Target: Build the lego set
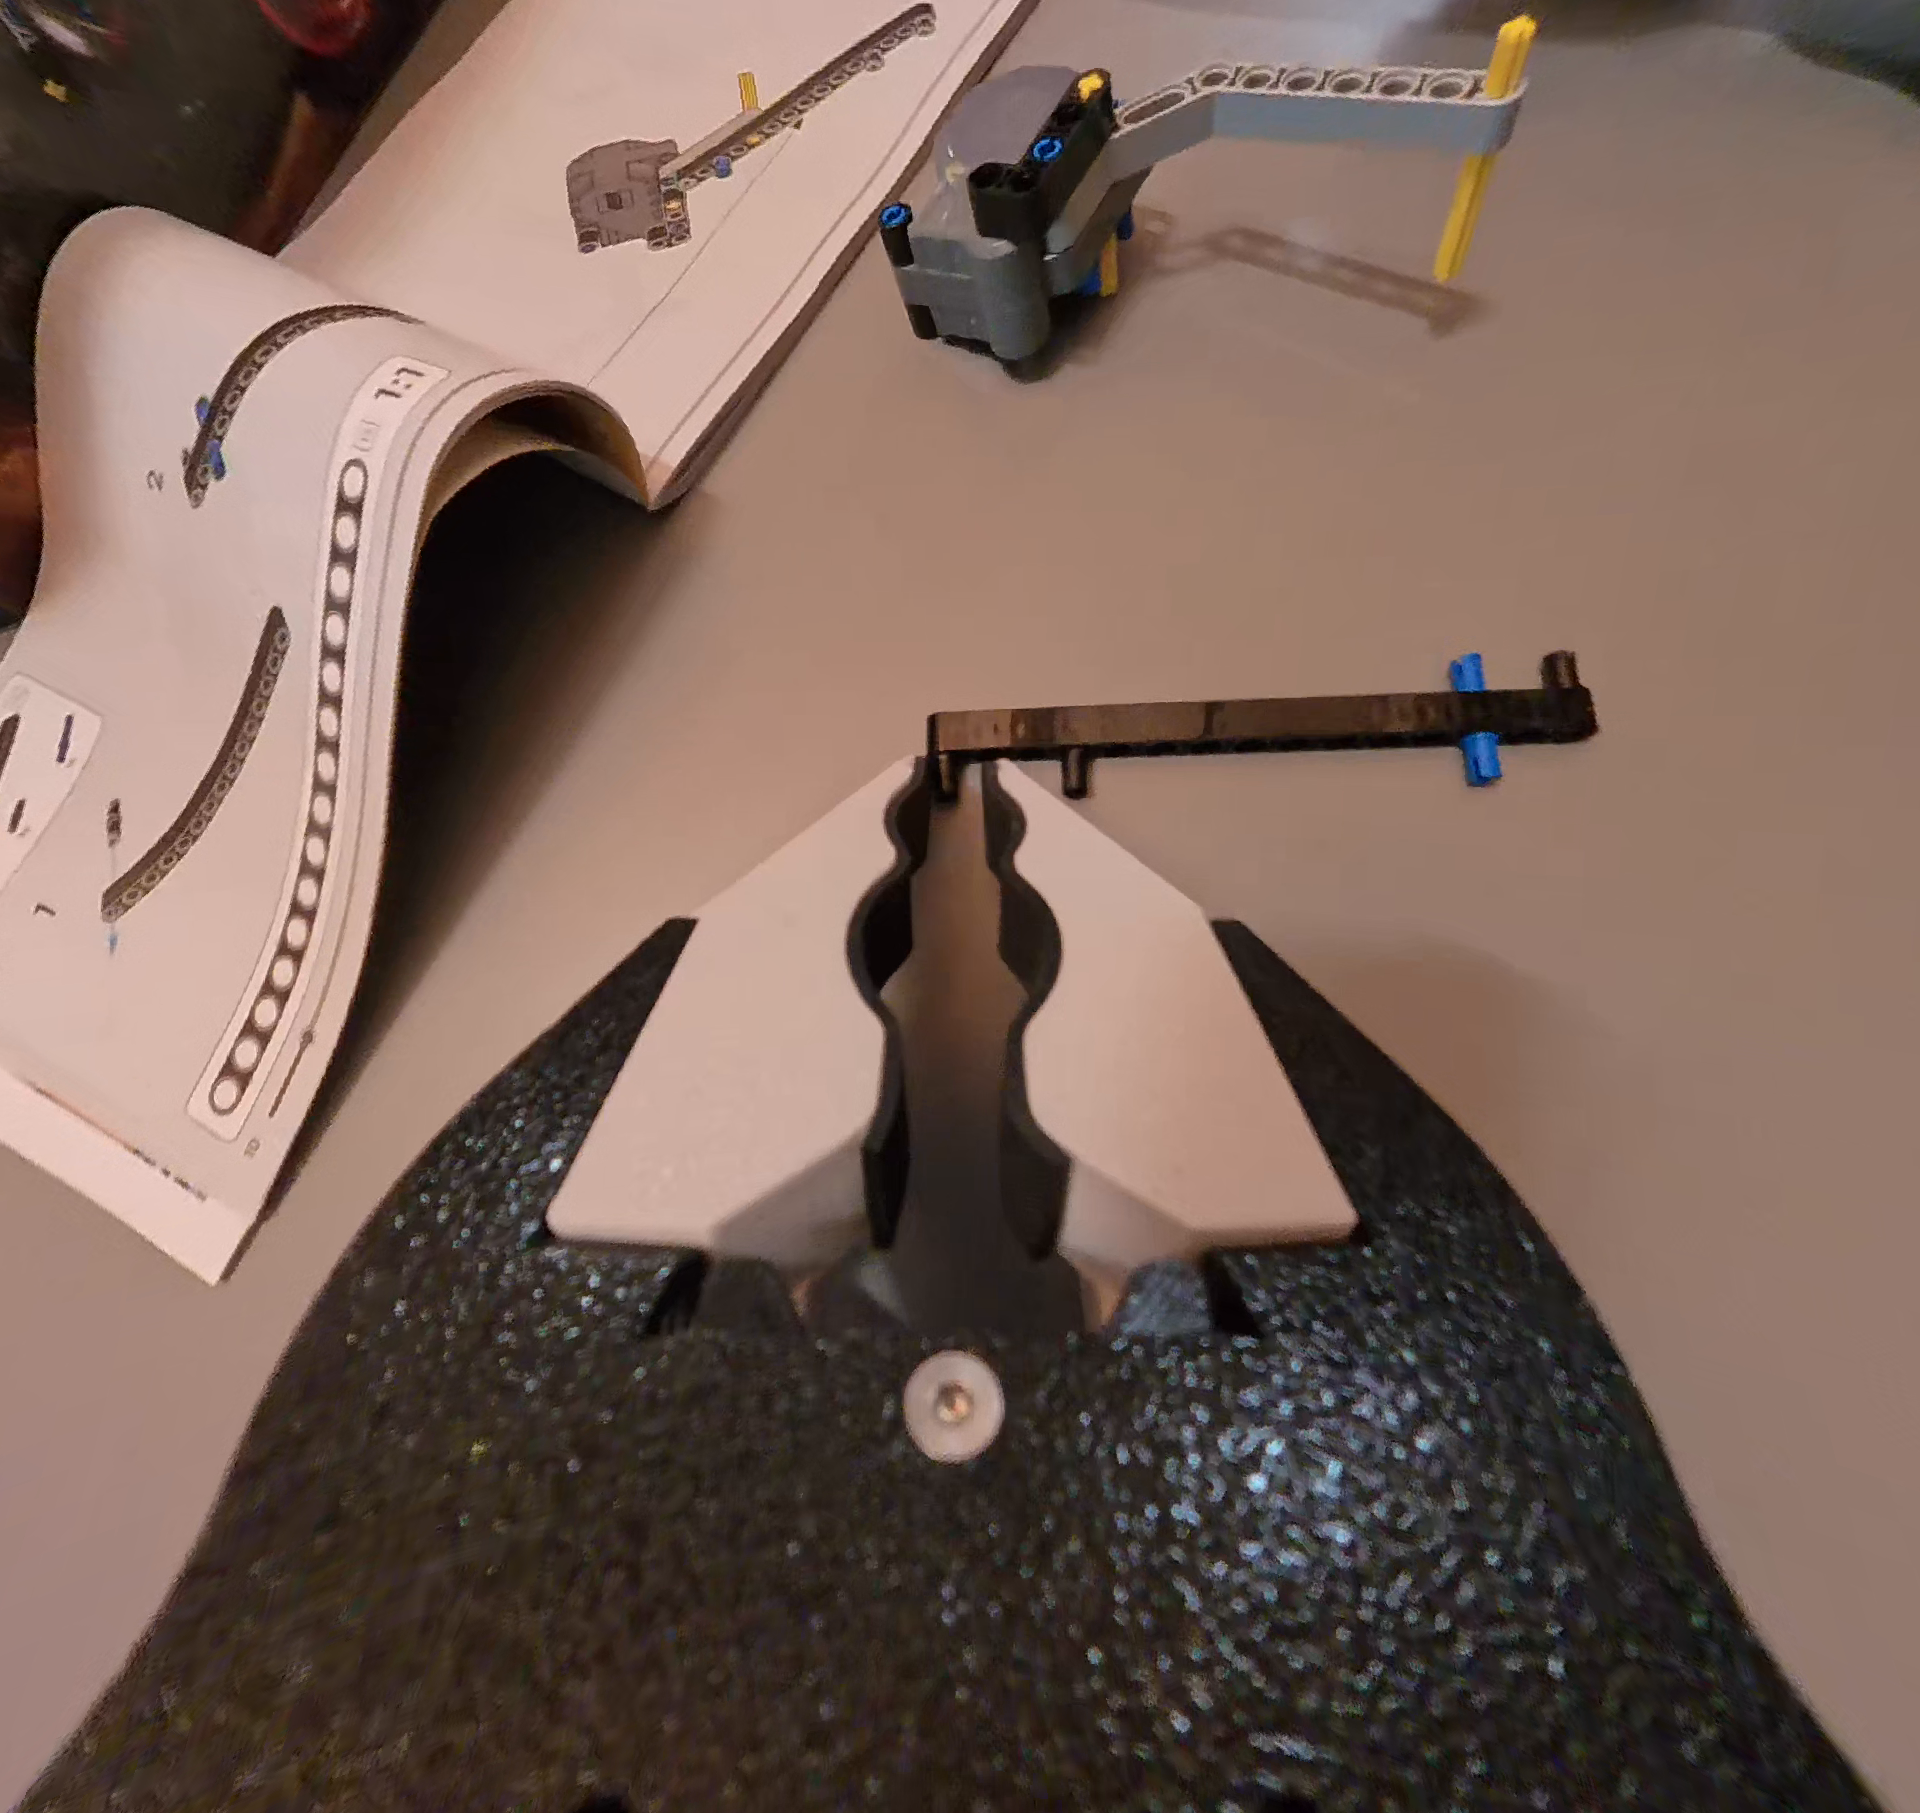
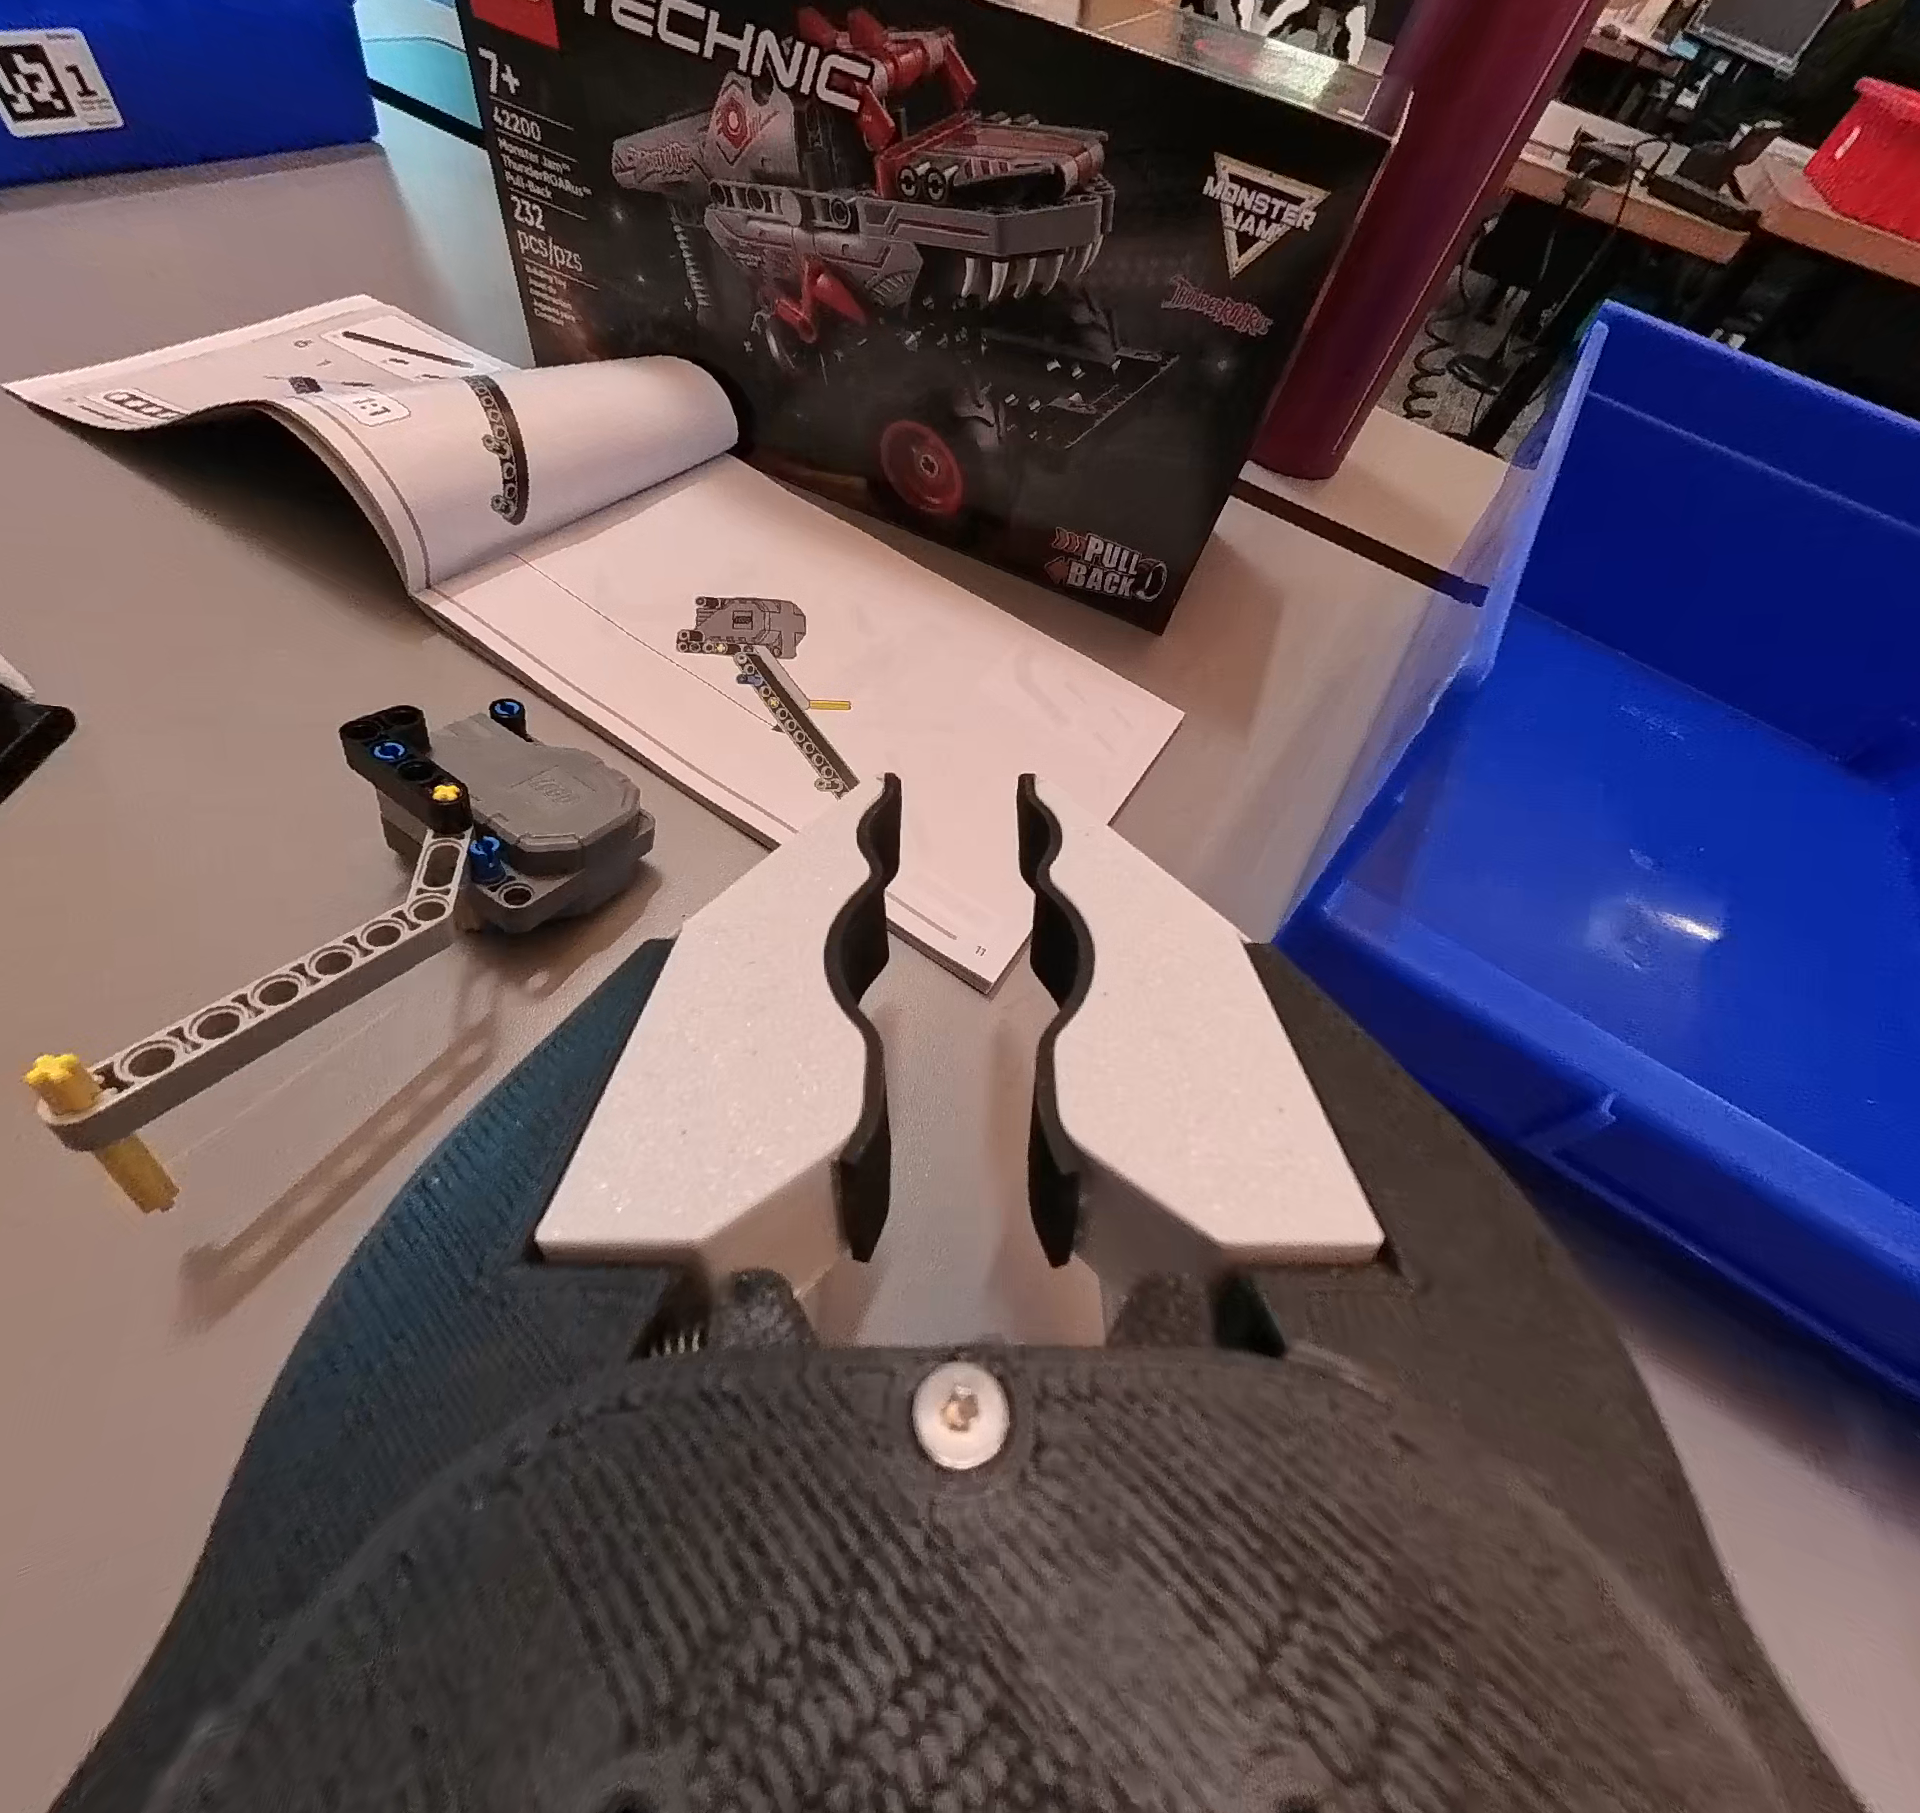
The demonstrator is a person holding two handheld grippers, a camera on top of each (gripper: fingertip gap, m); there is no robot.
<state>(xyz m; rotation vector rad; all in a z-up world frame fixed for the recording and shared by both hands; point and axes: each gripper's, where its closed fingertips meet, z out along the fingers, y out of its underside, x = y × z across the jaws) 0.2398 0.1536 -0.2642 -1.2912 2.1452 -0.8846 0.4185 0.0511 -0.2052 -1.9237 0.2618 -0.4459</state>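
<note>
Only my left wrist camera caught my left hand-held gripper [image 1: 961, 776] pinching the black beam [image 1: 1257, 721] near the grey assembly [image 1: 997, 236]; my right hand-held gripper [image 2: 954, 795] hung parted, empty, beside the blue bin [image 2: 1621, 890] beyond that assembly.

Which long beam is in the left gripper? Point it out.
The black beam with the blue pin, pinched at its end by the left gripper; the grey beam stays on the motor assembly.
</note>
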